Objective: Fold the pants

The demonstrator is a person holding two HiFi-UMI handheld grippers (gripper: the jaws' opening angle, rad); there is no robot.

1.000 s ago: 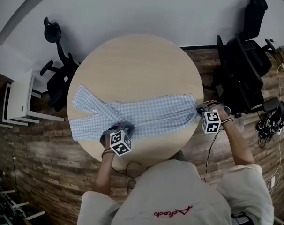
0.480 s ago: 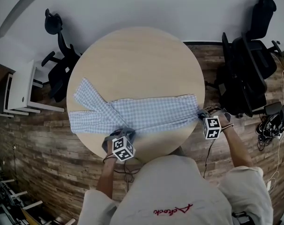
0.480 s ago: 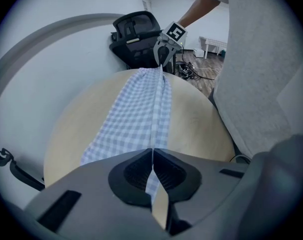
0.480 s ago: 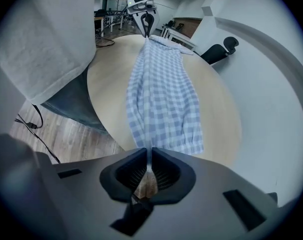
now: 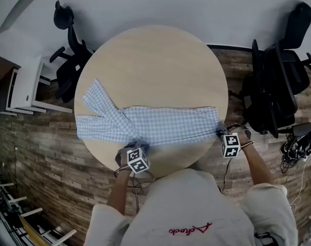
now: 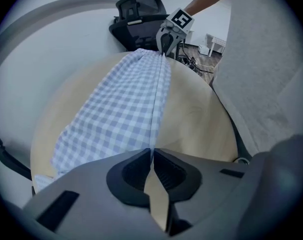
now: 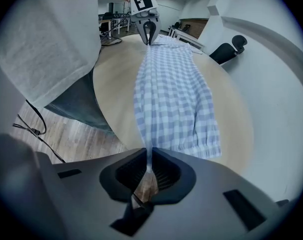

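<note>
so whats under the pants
The pants lie on the round wooden table, with bare wood showing on the far side. The part right beneath the cloth is covered.

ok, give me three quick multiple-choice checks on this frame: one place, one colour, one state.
1. Where does the right gripper grip the blue-and-white checked fabric pants?
A) mid-table
B) at the round table's right rim
C) on the floor

2. What colour is the table top?
A) pale wood tan
B) black
C) green

3. How are the left gripper's jaws?
A) shut on the pants
B) wide open
C) shut on nothing

Key: 1 B, the head view puts that gripper at the rim. 2 A, bare top reads as light wood. 3 A, the left gripper view shows fabric pinched between closed jaws.
</note>
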